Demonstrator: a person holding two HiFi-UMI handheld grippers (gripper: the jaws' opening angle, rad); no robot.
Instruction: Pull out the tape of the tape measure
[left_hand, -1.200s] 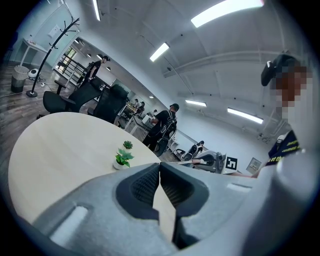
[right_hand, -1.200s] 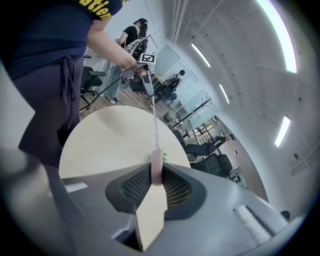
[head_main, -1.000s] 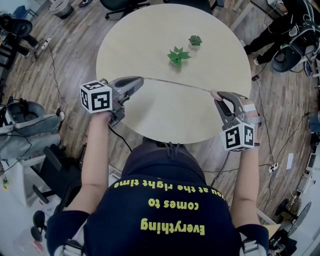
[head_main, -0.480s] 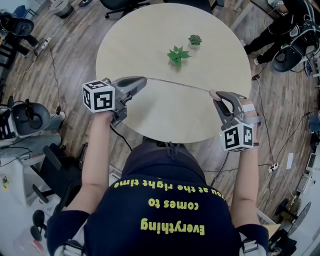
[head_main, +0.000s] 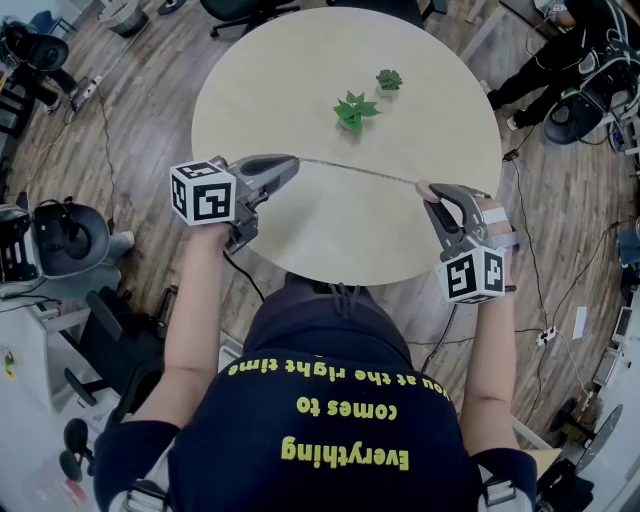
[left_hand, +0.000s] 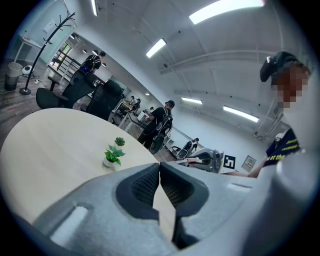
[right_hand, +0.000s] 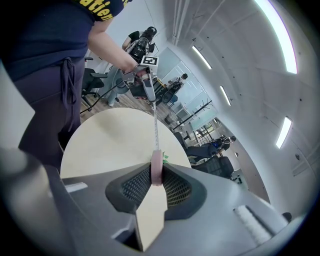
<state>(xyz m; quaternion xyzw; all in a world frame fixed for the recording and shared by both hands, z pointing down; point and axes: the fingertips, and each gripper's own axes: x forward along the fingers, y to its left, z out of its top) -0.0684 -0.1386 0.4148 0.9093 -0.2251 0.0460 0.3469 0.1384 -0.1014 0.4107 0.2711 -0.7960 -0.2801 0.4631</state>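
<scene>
Left tongs (head_main: 293, 160) and right tongs (head_main: 428, 190) sit at opposite sides of the round tabletop (head_main: 300, 70) in the head view. The tape (head_main: 360, 171) runs in a straight line from one to the other. Two small potted plants (head_main: 356, 110) stand beyond it.

In the left gripper view, the pads are pressed together at their tips, pinching the tape's end.

In the right gripper view, the pads are a little apart and clamp the pink tape measure (right_hand: 156, 170). The tape leads away from it to the other tongs.

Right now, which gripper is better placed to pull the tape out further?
Left, probably: the left gripper is shut on the tape end, while the right gripper just clamps the pink case.
</scene>
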